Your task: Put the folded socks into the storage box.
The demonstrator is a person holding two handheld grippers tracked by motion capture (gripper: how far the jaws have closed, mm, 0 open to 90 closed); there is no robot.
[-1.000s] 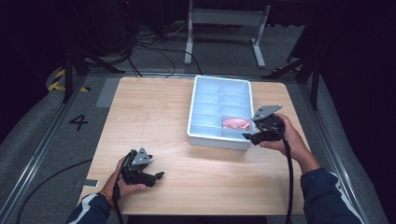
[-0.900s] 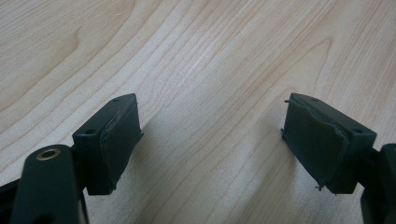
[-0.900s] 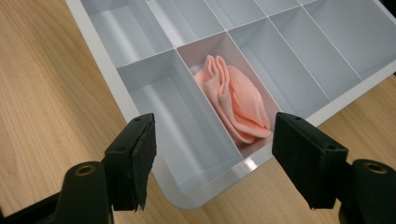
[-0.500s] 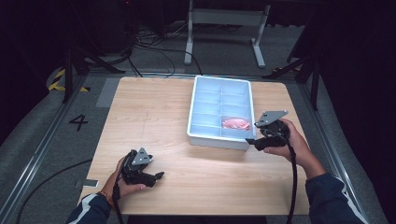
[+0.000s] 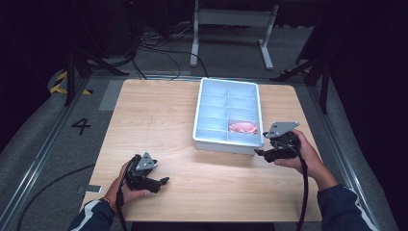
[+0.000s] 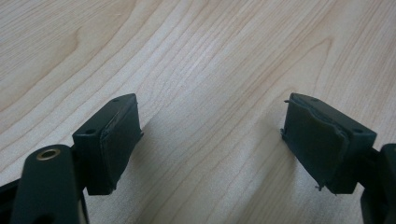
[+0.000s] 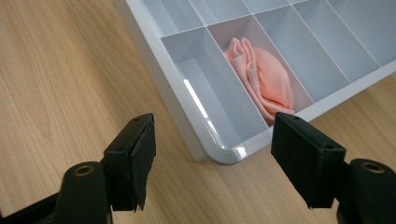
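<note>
Your right gripper [image 5: 260,153] is wide open and empty, at the near corner of the tray [image 7: 161,81]. The cloth [image 7: 268,79] lies in a compartment. Left gripper [image 5: 161,182]: parted, empty, resting on the table [image 5: 159,115]. Likely next: clear the rim, then descend onto the cloth.

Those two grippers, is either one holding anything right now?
No. The left gripper has only bare table between its jaws; the right gripper is open beside the tray corner.
</note>
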